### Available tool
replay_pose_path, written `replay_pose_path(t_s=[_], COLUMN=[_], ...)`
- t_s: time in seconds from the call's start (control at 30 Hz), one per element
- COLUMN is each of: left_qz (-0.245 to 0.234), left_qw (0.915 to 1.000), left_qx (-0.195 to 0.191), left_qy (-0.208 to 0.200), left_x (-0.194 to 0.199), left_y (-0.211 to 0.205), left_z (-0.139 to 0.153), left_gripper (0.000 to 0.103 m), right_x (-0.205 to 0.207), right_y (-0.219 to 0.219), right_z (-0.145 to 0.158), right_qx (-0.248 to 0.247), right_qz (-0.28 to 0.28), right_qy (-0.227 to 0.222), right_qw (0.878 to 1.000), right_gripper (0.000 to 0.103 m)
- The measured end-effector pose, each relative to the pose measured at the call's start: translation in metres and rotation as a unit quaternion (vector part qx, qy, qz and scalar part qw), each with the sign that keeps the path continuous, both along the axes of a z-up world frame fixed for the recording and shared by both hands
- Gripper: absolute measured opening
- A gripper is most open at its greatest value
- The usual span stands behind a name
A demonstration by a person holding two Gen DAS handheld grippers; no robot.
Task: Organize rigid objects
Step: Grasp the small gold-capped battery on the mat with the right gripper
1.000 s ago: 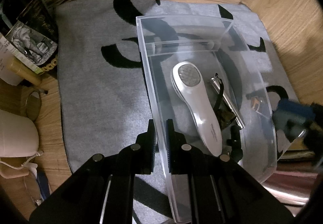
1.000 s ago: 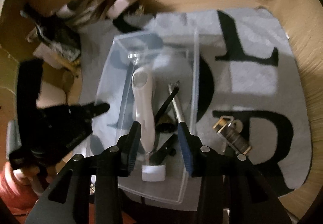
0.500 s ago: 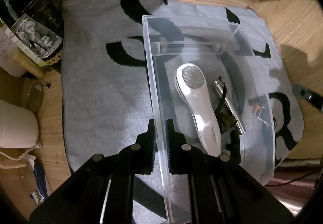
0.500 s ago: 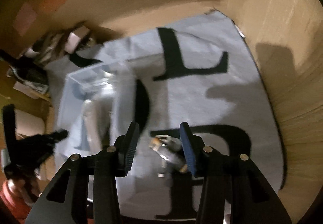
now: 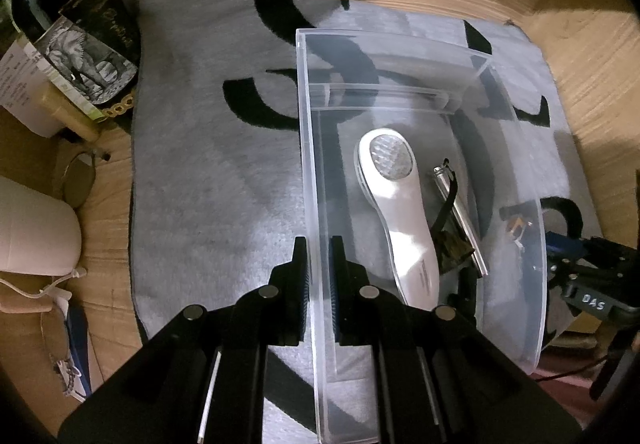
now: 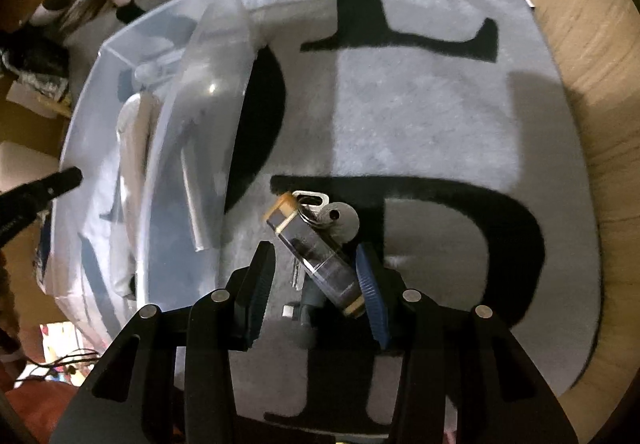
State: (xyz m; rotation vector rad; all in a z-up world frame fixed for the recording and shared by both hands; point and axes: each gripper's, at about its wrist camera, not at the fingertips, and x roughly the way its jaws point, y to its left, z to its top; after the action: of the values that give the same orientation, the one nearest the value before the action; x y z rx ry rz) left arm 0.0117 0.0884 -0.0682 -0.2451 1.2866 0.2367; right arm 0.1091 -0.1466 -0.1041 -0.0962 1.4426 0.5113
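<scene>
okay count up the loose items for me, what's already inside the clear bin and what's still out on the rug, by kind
In the clear bin:
White handheld device: 1
Silver metal tube: 1
Small dark items, too dim to identify: at least 1
On the rug:
Key bunch with clear fob: 1
Total: at least 4

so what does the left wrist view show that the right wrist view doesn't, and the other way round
Only the left wrist view shows the left gripper shut on the clear bin wall, plus the books and white jug beside the rug.

Only the right wrist view shows the right gripper open around the key bundle, with its clear fob and silver keys, lying on the rug.

Both show the bin, the rug and the white handheld device.
</scene>
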Motion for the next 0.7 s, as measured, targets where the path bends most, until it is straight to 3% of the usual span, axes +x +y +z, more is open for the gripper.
replay_pose_path(t_s=[0.27, 0.53, 0.6, 0.7], left_qz=[0.01, 0.013, 0.011, 0.008], left_qw=[0.9999, 0.9999, 0.9999, 1.0], left_qx=[0.001, -0.001, -0.001, -0.002], left_qy=[0.002, 0.002, 0.001, 0.001], left_x=[0.001, 0.001, 0.001, 0.001], left_y=[0.0, 0.001, 0.001, 0.002], left_z=[-0.001, -0.001, -0.001, -0.001], left_gripper=[0.008, 0.008, 0.008, 0.008], right_x=[0.004, 0.003, 0.005, 0.005], right_y=[0.008, 0.0, -0.003, -0.01], right_z=[-0.015, -0.011, -0.009, -0.003], right_qx=[-0.009, -0.004, 0.003, 0.011], right_qz=[0.017, -0.009, -0.015, -0.029], right_qy=[0.004, -0.008, -0.005, -0.008], right_qw=[1.0, 1.0, 1.0, 0.999], right_gripper=[0.037, 0.026, 0.016, 0.011])
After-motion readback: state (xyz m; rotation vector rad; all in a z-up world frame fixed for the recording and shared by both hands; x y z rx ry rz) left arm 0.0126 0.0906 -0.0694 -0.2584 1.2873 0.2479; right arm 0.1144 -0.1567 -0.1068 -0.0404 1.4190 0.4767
